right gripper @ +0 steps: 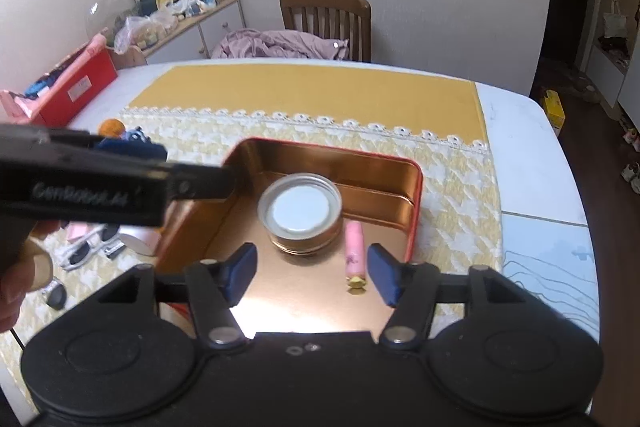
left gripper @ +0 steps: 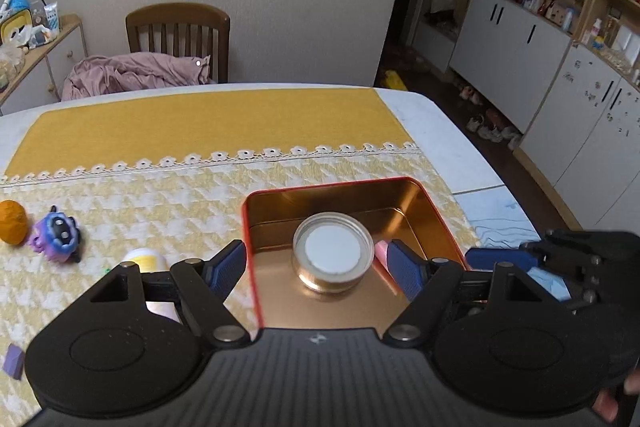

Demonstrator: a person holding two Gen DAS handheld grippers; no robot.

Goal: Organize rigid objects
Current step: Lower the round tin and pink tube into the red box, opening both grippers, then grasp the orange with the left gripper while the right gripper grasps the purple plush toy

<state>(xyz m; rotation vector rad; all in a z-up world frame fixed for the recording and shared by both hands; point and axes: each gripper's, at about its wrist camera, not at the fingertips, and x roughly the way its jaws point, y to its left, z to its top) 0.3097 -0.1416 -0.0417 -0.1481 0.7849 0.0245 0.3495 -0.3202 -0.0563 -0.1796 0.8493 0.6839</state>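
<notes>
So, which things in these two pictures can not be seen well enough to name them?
- Left wrist view: a white and yellow object on the tablecloth, half hidden behind the left gripper.
- Left wrist view: the pink tube in the tin, mostly covered by a finger.
- Right wrist view: items at the left edge, blurred and covered by the other gripper's body.
- Left wrist view: shelf items at the right, too small.

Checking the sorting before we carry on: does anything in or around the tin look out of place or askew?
Nothing looks damaged or spilled. In the tin the round lidded jar sits upright and the pink tube lies flat beside it. Sunglasses and small toys lie loose on the cloth, unsorted.
</notes>
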